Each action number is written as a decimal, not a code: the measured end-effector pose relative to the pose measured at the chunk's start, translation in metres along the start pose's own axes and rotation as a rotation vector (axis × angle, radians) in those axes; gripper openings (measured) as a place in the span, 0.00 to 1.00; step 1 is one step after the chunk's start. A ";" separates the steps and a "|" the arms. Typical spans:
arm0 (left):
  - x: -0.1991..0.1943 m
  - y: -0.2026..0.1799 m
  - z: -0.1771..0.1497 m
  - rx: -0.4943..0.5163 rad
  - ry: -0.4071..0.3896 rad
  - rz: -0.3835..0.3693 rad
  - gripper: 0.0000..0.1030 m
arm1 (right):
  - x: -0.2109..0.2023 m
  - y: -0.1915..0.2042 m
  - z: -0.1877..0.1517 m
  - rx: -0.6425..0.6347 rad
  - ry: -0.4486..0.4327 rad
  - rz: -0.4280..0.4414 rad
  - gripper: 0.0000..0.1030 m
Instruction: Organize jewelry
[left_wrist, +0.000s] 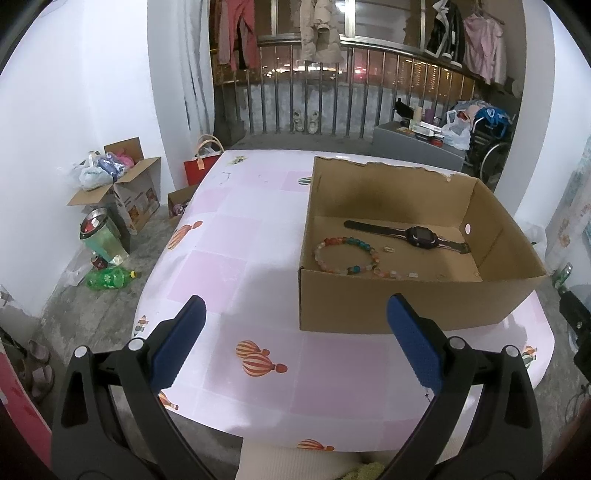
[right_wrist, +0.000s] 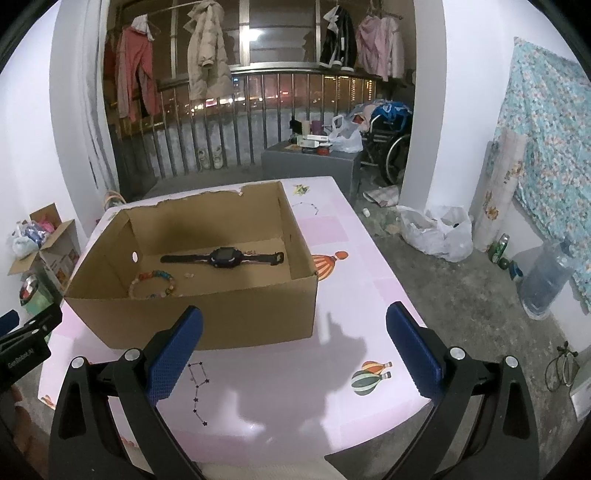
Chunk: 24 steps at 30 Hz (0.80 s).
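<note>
Inside box (left_wrist: 413, 306): watch (left_wrist: 421, 236), bracelet (left_wrist: 345, 256).

I count one cardboard box (left_wrist: 406, 306) on one table (left_wrist: 229, 258). Inside it I see one black watch (left_wrist: 421, 235), one beaded bracelet (left_wrist: 345, 254) and two tiny clear pieces (left_wrist: 388, 250). On the floor I count one green bottle (left_wrist: 110, 277).

- My right gripper (right_wrist: 293, 345) hangs wide apart, empty, over the table's (right_wrist: 369, 295) near edge.
- The cardboard box (right_wrist: 207, 317) sits toward the far-left corner.
- Inside lie a black watch (right_wrist: 225, 257) and a beaded bracelet (right_wrist: 153, 284).
</note>
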<state>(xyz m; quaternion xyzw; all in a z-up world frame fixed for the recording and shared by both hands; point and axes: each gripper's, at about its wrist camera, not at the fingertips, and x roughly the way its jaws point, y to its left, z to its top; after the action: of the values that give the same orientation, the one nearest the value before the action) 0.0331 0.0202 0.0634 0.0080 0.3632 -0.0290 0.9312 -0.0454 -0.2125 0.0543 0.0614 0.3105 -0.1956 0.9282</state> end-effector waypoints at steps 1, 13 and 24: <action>0.000 0.001 -0.001 -0.001 -0.002 0.003 0.92 | 0.000 0.000 0.000 0.000 -0.002 -0.001 0.94; 0.000 0.003 -0.001 -0.004 -0.006 0.008 0.92 | -0.001 0.000 0.000 -0.001 -0.003 -0.001 0.94; 0.000 0.002 -0.002 -0.003 -0.005 0.007 0.92 | -0.001 0.001 0.000 0.000 -0.002 -0.001 0.94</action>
<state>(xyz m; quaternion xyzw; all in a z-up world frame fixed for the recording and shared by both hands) 0.0318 0.0223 0.0623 0.0080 0.3609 -0.0251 0.9322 -0.0462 -0.2114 0.0546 0.0611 0.3095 -0.1964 0.9284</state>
